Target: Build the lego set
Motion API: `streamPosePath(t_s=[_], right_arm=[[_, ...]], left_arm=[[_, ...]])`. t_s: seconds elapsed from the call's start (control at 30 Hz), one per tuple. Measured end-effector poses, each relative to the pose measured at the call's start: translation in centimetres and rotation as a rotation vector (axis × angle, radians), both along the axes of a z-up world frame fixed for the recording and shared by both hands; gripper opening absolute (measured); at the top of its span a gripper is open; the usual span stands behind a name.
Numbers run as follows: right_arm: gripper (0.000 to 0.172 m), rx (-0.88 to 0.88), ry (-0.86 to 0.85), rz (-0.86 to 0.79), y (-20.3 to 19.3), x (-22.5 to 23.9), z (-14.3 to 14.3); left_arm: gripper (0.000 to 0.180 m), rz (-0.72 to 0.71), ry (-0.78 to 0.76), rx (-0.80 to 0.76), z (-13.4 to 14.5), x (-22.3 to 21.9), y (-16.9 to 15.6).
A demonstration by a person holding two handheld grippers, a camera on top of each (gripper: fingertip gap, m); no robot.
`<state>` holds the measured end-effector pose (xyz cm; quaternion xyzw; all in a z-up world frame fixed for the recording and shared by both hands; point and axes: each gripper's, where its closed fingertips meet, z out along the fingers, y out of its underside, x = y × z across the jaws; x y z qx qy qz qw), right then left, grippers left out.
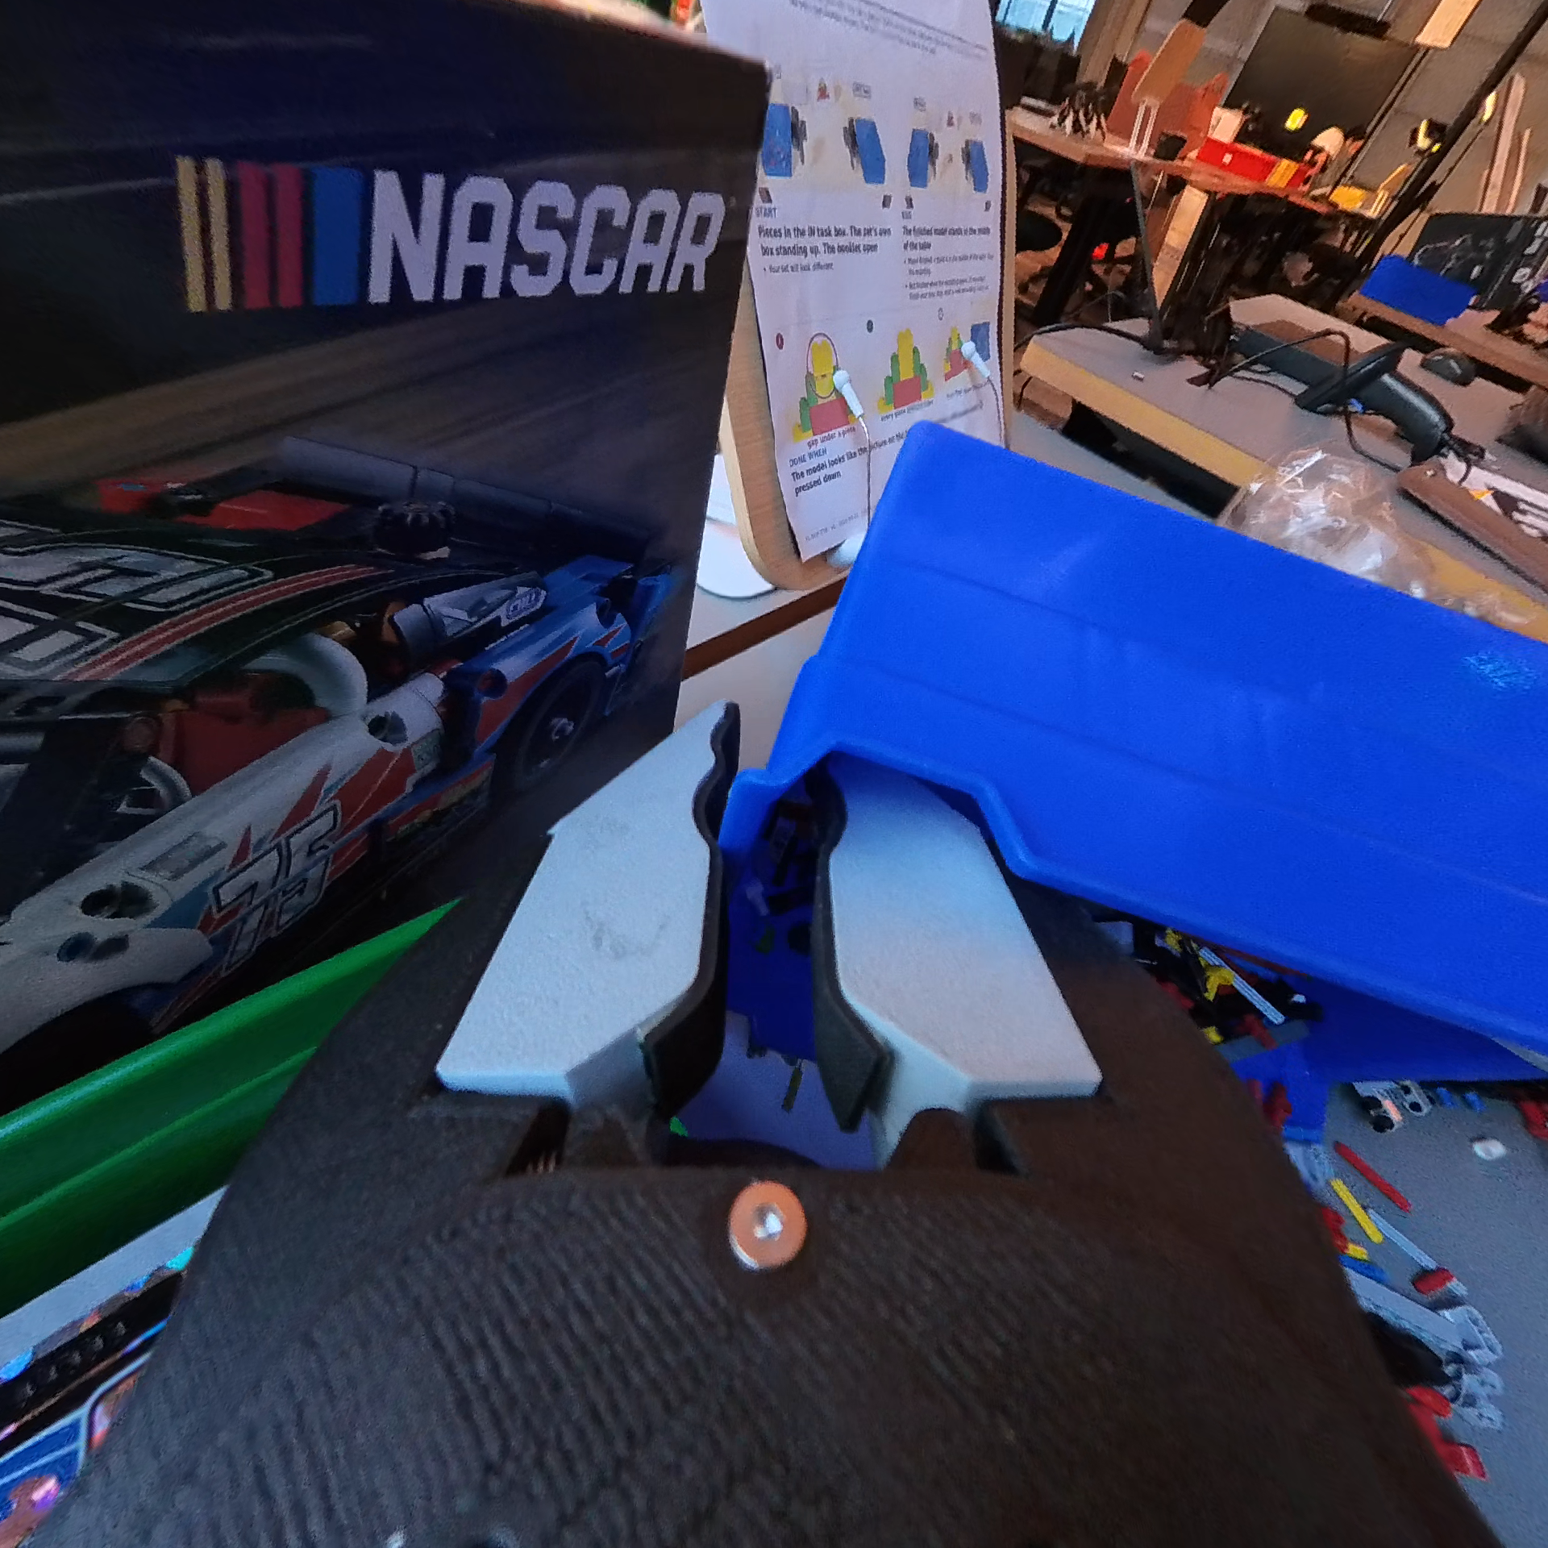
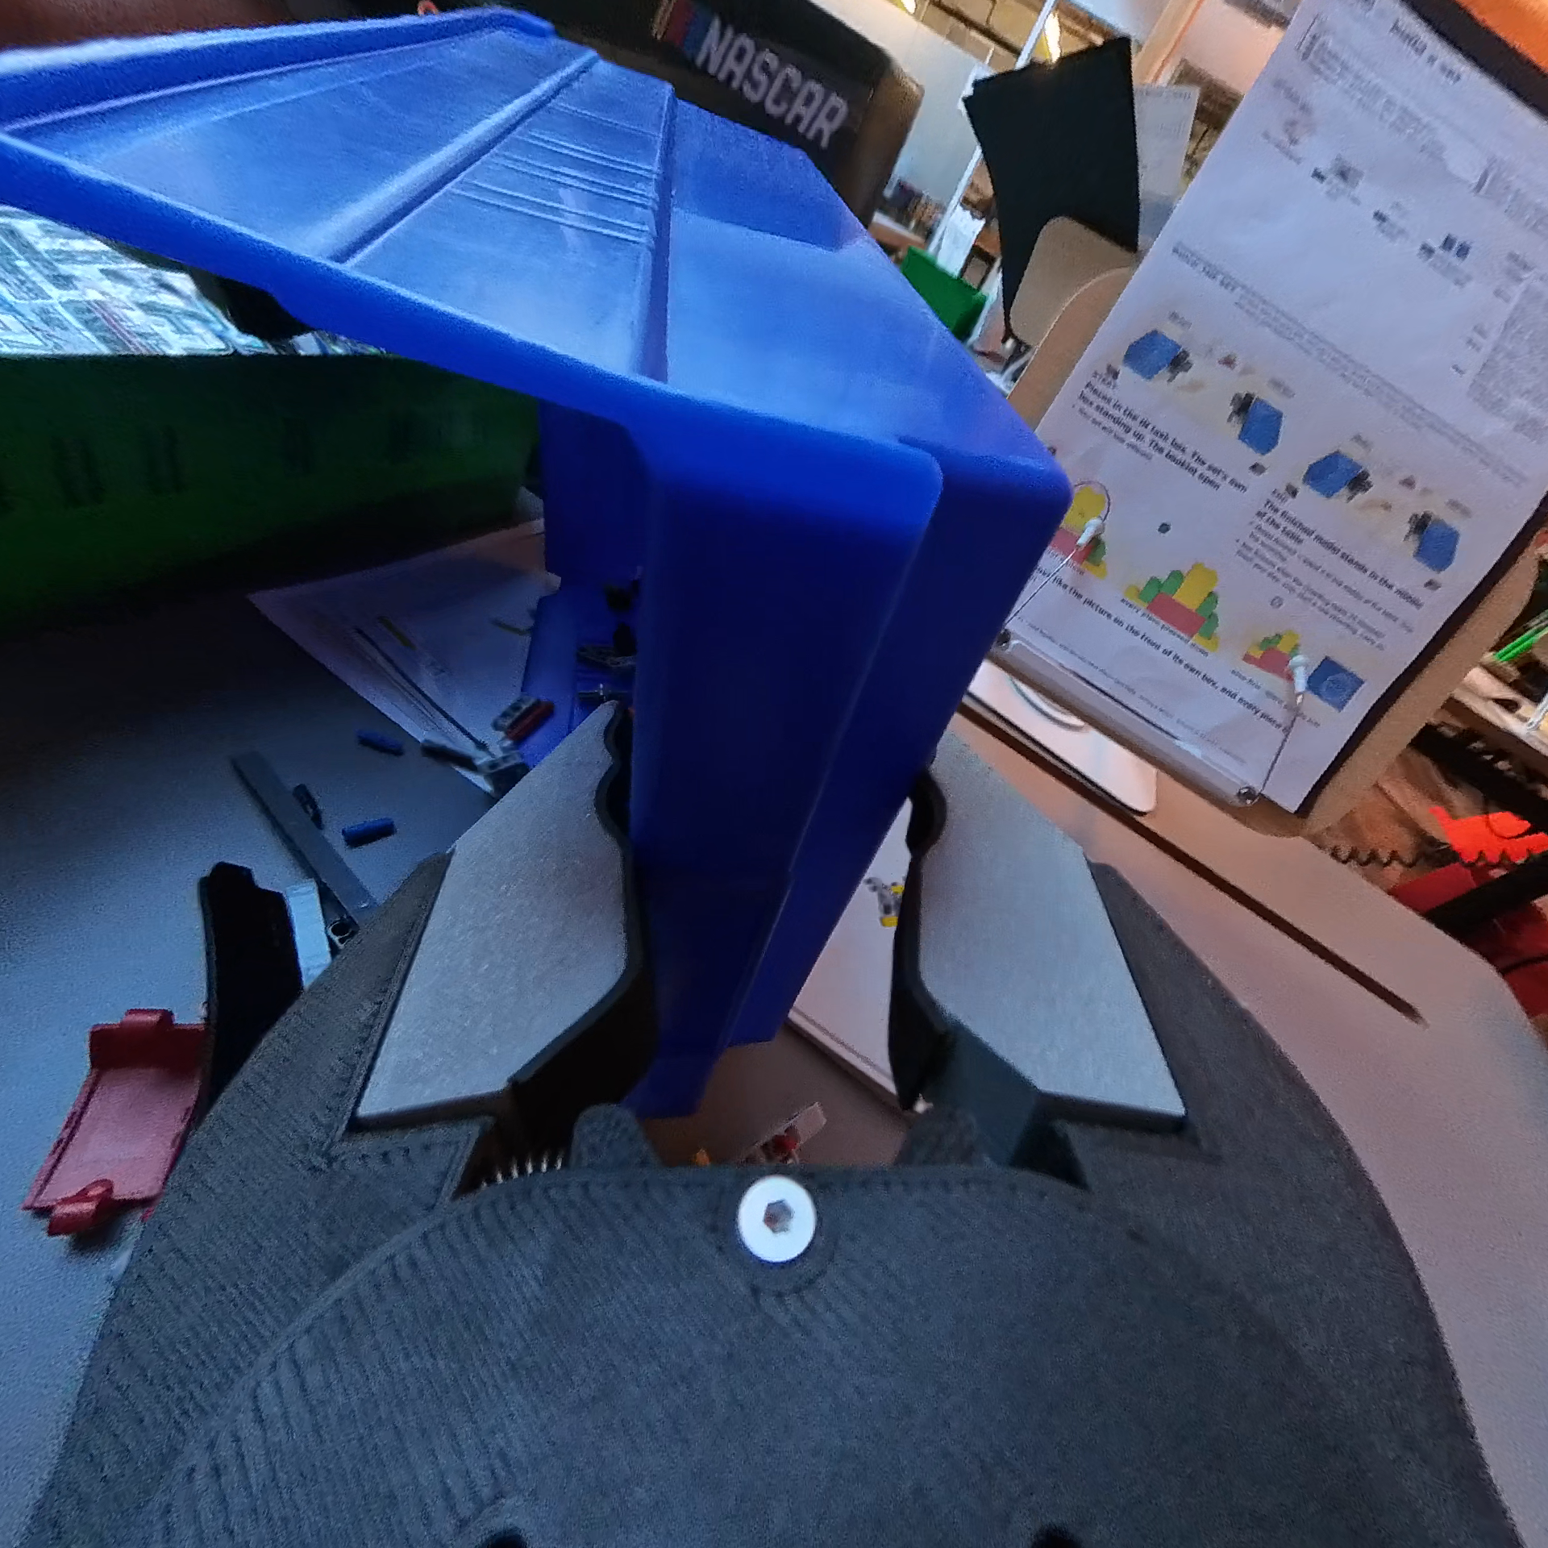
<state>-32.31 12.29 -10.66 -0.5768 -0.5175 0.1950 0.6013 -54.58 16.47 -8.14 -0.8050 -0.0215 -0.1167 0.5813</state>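
**A:** What does each gripper have?

**B:** The left gripper (image 1: pixel 775 754) straddles the rim of a tipped blue storage bin (image 1: pixel 1173 712). One pad lies against the outside of the wall and the other reaches inside, with the jaws nearly together on the plastic. The right gripper (image 2: pixel 766 750) takes the bin's end wall with its jaws set wide, a pad against each side.

**A:** And where is the bin?

**B:** It is raised at a slant over the grey table (image 2: pixel 126 796) with its mouth turned downward. Small building-toy pieces (image 1: pixel 1382 1240) lie scattered on the table under and beside it, and a few cling inside near the left fingers.

**A:** What surrounds it?

**B:** A toy race-car set box (image 1: pixel 335 586) stands just left of the bin, with a green bin (image 1: pixel 167 1089) below it. A printed instruction sheet (image 1: pixel 879 251) stands on a wooden stand behind. A red plastic part (image 2: pixel 117 1114) lies near the right gripper.
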Motion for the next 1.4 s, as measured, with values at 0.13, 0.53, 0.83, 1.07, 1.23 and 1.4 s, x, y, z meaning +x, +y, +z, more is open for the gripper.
streamPosePath(t_s=[0.13, 0.53, 0.83, 1.07, 1.23, 1.4], right_arm=[[0.065, 0.068, 0.009, 0.007, -0.5, -0.2, 0.4], [0.065, 0.115, -0.002, 0.028, -1.3, -0.7, 0.9], [0.065, 0.175, -0.004, 0.037, -1.9, -0.7, 1.4], [0.065, 0.232, 0.006, 0.045, -2.6, -0.5, 2.1], [0.066, 0.282, 0.005, 0.06, -3.2, -0.4, 2.4], [0.066, 0.286, -0.007, 0.065, -3.2, -0.4, 2.4]], left_arm=[[0.013, -0.004, -0.007, 0.048, 0.7, -0.1, -0.3], [0.013, 0.014, -0.024, 0.088, 1.0, -0.8, -1.6], [0.014, 0.007, -0.029, 0.12, 1.5, -0.7, -2.3], [0.013, 0.002, -0.031, 0.161, 2.2, -0.5, -3.1], [0.013, 0.005, -0.031, 0.198, 2.7, -0.5, -3.8], [0.013, 0.017, -0.035, 0.201, 2.6, -0.5, -4.3]])
